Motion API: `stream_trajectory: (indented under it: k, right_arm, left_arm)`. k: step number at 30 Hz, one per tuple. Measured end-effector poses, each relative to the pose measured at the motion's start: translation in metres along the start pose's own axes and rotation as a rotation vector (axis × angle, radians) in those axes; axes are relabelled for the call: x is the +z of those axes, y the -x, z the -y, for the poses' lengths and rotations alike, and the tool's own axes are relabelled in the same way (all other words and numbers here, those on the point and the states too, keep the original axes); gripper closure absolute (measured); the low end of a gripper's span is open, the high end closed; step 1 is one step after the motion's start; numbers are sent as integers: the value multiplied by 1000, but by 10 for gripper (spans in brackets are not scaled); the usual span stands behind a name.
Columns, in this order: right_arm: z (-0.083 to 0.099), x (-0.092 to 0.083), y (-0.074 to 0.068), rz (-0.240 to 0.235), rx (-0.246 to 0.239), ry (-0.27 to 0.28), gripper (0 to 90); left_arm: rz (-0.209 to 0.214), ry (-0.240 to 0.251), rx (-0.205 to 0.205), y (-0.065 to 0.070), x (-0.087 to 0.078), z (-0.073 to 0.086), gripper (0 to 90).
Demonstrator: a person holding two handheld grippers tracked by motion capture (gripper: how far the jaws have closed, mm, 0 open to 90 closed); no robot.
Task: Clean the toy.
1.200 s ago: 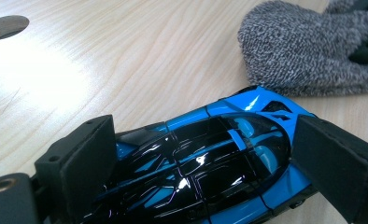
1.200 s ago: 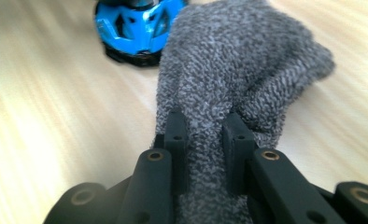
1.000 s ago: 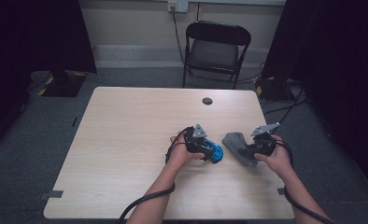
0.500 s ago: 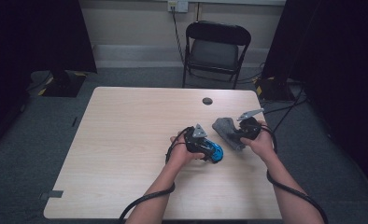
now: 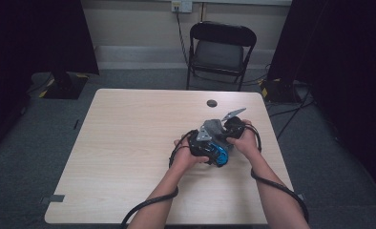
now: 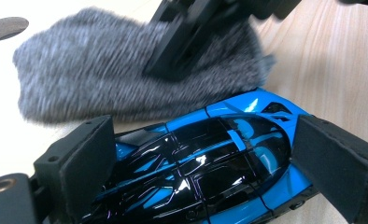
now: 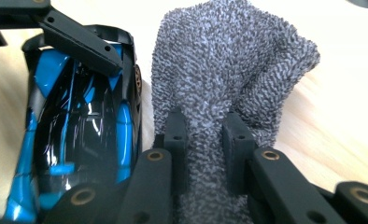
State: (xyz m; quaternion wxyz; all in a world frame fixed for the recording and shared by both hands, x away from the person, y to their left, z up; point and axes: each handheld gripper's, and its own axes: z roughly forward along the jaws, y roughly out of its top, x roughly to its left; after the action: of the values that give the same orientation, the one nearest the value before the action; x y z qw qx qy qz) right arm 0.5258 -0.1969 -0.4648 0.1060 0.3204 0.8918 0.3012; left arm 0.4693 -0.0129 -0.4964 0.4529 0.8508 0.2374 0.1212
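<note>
While left gripper (image 6: 201, 163) clamps car (image 6: 205, 163) (blue), cloth (image 7: 229, 70) touches it.

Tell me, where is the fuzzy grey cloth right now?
The grey cloth is pinched in the right gripper, right beside the blue toy car that the left gripper holds, toward the table's right side.

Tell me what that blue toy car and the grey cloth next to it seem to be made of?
The toy car looks like hard glossy plastic or painted metal: its blue and black panels carry sharp bright reflections. Which of the two, the look leaves open. The cloth looks like soft looped terry or microfibre: a nubby speckled grey surface that bunches into folds where the right tool pinches it.
</note>
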Motion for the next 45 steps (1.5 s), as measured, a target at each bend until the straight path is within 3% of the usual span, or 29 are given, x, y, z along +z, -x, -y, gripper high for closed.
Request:
stream_trajectory:
  k: [4,8,14,39,45]
  right_arm:
    - [-5,12,-8,-28,-18,-7,754]
    - [-8,15,-11,-9,-68,-34,752]
    - [-7,16,-14,3,-81,-33,754]
    - [7,5,-7,-50,-123,-21,755]
    - [14,0,-5,-62,-108,-12,754]
  left_arm:
    - [-3,1,4,0,0,0,65]
    - [-3,2,3,0,0,0,65]
    - [-7,10,-1,0,0,1,65]
    - [-4,4,-3,0,0,0,65]
    - [0,5,-5,2,1,0,65]
